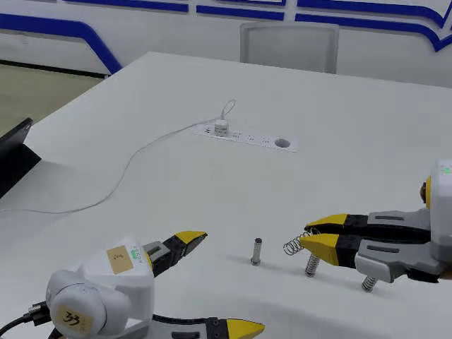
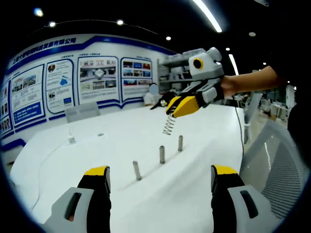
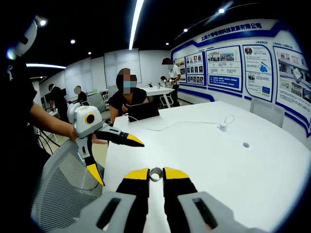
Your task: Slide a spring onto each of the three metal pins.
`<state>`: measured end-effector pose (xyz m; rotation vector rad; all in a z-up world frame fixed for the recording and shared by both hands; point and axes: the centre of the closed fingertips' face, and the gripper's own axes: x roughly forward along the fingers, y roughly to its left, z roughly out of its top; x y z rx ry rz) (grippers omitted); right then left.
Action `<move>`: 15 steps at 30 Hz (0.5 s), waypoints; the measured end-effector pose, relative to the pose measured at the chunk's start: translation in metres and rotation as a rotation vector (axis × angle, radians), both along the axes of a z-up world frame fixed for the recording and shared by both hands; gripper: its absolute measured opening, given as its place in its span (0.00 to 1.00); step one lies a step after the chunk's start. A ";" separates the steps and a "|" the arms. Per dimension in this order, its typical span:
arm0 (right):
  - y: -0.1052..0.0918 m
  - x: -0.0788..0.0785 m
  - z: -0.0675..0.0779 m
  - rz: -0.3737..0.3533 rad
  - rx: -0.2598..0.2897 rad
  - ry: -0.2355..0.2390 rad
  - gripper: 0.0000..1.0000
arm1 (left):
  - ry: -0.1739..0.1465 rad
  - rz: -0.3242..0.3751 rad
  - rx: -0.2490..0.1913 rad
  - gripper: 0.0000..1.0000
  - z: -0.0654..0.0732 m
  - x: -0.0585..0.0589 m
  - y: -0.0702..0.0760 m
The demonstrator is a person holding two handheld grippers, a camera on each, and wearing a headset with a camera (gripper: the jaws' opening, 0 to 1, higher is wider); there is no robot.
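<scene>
Three short metal pins stand in a row on the white table (image 1: 176,176). The leftmost pin (image 1: 256,251) (image 2: 137,170) is bare. The middle pin (image 1: 311,265) (image 2: 162,154) and the right pin (image 1: 368,282) (image 2: 180,143) each wear a spring. My right gripper (image 1: 323,235) (image 3: 155,172) is shut on a loose spring (image 1: 294,245) (image 2: 168,124) (image 3: 155,174), held above the table between the bare pin and the middle pin. My left gripper (image 1: 217,282) (image 2: 160,171) stands open and holds nothing, left of the bare pin.
A white power strip (image 1: 247,138) with a plugged charger (image 1: 221,128) and a trailing cable lies mid-table. A grey chair (image 1: 289,46) stands at the far edge, a dark screen (image 1: 14,152) at the left edge. Several people sit at a table (image 3: 160,90) behind.
</scene>
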<state>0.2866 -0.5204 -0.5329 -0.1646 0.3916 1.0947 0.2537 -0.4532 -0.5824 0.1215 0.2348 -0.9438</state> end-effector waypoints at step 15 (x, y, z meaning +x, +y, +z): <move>0.008 0.029 -0.006 -0.008 -0.040 -0.013 0.11 | 0.033 0.081 -0.054 0.96 0.003 0.009 0.015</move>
